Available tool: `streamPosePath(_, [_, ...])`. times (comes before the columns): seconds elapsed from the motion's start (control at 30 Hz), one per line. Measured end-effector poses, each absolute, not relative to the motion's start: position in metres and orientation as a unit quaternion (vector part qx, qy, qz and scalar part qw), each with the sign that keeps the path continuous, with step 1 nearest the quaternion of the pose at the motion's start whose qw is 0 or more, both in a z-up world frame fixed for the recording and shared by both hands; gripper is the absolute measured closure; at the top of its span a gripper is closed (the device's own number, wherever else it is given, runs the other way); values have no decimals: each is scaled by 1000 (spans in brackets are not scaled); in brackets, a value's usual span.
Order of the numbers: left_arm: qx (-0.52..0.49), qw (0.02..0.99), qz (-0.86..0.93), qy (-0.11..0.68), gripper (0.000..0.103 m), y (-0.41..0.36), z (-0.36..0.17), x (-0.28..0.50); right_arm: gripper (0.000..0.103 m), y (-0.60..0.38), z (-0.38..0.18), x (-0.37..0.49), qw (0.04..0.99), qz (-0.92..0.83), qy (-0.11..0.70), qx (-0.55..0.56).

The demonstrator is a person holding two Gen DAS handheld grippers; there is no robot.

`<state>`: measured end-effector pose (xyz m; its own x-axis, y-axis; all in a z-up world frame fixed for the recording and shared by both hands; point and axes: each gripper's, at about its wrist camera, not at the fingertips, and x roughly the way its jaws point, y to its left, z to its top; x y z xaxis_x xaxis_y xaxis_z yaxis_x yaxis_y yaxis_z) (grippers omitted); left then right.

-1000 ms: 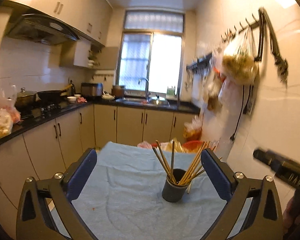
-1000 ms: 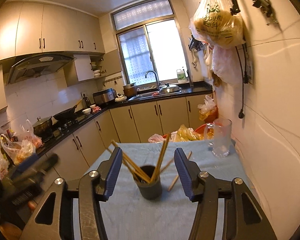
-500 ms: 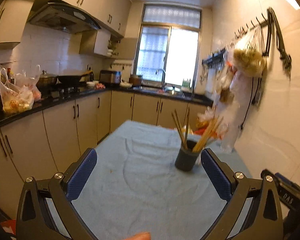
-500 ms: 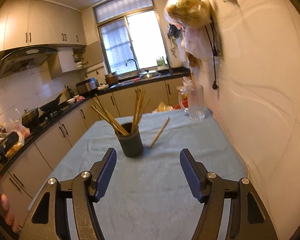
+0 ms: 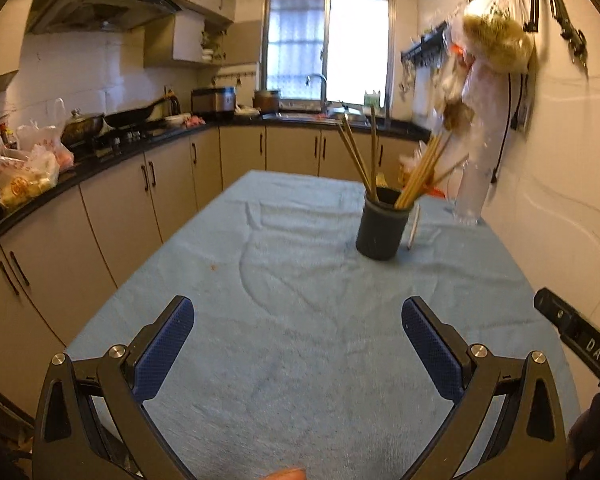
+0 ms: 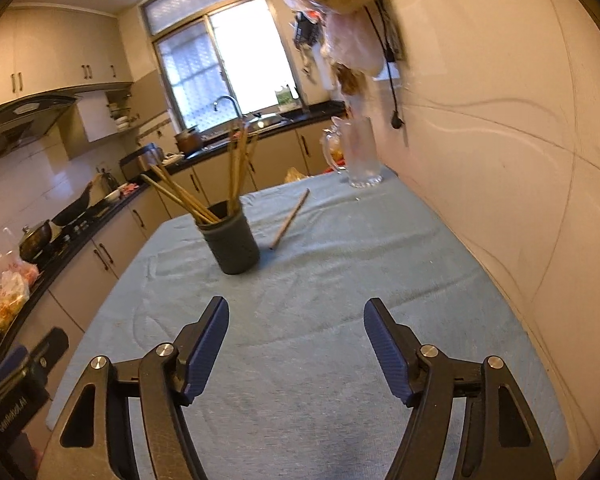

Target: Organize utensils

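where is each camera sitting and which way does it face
Left wrist: on the left gripper, looking along the blue-clothed table toward the window; its own open fingers show, plus part of the other gripper's body at right.
Right wrist: on the right gripper, nearer the wall, looking the same way; its fingers show, jaws opening with nothing between them, and the other gripper's body at lower left.
Shared: the dark cup of chopsticks, the loose chopstick, the glass mug.

hanging bags (image 5: 496,40) blurred, gripper bodies cropped
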<state>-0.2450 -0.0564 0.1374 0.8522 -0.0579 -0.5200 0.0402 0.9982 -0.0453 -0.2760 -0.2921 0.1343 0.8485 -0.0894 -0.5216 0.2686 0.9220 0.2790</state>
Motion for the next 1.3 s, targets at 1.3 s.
streamPosePath(1.3, [-3, 940, -34, 338, 0, -57, 83, -203, 22, -274, 107, -249, 946, -127, 267, 131])
